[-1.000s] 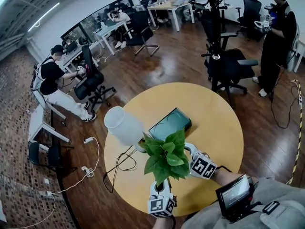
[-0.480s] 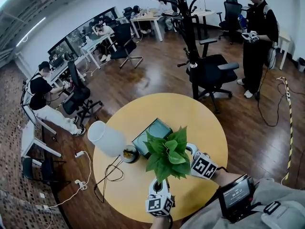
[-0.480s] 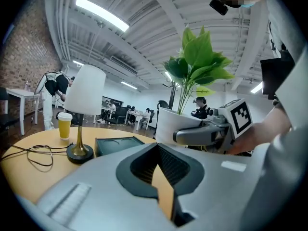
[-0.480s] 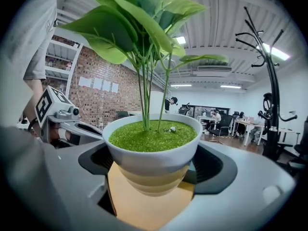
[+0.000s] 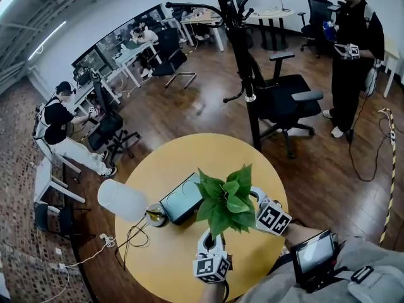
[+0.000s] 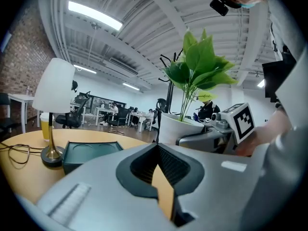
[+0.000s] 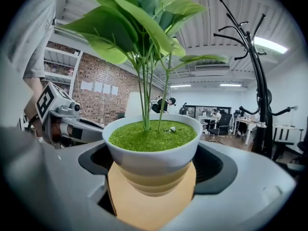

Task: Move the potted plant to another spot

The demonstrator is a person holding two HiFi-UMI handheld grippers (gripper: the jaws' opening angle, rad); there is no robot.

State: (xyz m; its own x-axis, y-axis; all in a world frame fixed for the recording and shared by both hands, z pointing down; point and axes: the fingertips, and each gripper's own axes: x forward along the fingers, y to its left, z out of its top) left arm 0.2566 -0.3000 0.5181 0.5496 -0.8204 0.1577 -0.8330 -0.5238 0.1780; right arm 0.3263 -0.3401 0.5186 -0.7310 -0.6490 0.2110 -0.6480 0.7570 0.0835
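Observation:
The potted plant [image 5: 227,201] has broad green leaves that hide its white pot in the head view; it is over the near right part of the round yellow table [image 5: 208,153]. In the right gripper view the white pot [image 7: 151,153] with green moss sits between the jaws, and my right gripper [image 7: 151,174] is shut on it. My right gripper [image 5: 255,201] reaches in from the right. My left gripper [image 5: 211,242] is just in front of the plant, its jaws together with nothing in them [image 6: 161,165]. The left gripper view shows the pot [image 6: 175,126] ahead and to the right.
A dark green tray [image 5: 183,199] lies left of the plant, and a white-shaded table lamp [image 5: 123,201] with its cable stands at the table's left edge. A black coat rack [image 5: 243,55] and an office chair [image 5: 284,103] stand beyond the table. A person [image 5: 353,49] stands at the far right.
The plant, held in the right gripper, now sits to the right of the tray instead of in front of it. The head view has swung, so lamp and tray lie further left.

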